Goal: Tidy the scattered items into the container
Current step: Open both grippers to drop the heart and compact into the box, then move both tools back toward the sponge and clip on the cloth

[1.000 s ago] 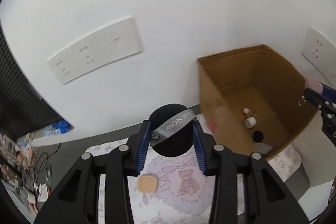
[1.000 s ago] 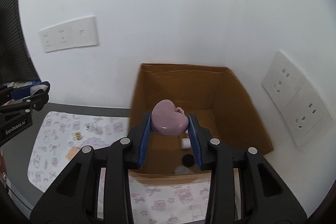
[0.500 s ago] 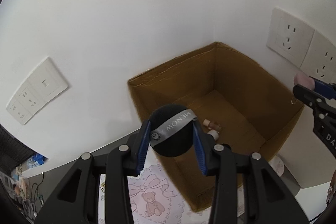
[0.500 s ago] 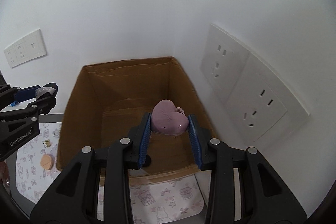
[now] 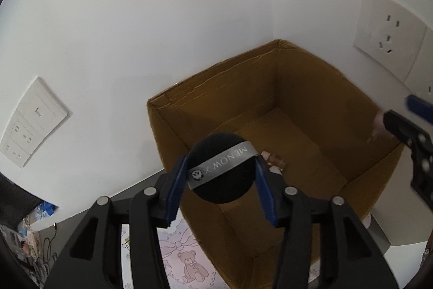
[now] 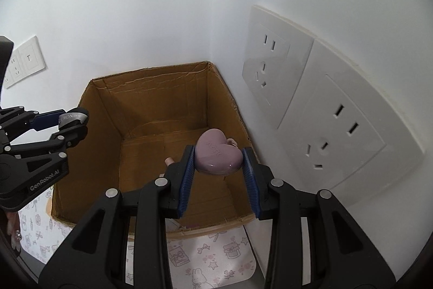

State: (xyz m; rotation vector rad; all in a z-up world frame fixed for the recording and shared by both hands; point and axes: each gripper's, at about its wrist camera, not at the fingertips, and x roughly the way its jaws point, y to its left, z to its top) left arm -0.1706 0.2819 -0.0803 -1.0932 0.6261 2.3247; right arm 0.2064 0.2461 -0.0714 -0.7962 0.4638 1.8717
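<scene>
An open cardboard box (image 5: 216, 88) stands in the wall corner, with a small bottle (image 5: 273, 160) on its floor. My left gripper (image 5: 220, 161) hangs over the box's near-left corner. A round black puff (image 5: 216, 188) with a grey band sits between its blue pads, touching both, while the jaws are opening. My right gripper (image 6: 218, 149) is over the right side of the box (image 6: 151, 99). Its jaws are opening slightly around a pink heart-shaped case (image 6: 216, 157) that still touches both pads. Each gripper shows in the other's view: left gripper (image 6: 73, 123), right gripper (image 5: 400, 121).
Wall sockets (image 6: 270, 67) are close to the box's right side, and a switch panel (image 5: 29, 121) is on the left wall. A pink patterned mat (image 6: 211, 259) lies under and in front of the box. A hand (image 6: 13, 229) shows at the lower left.
Both grippers have swung from beside the mat to over the open box, each carrying its item. The left jaws now stand wider and the puff has spread between them.
</scene>
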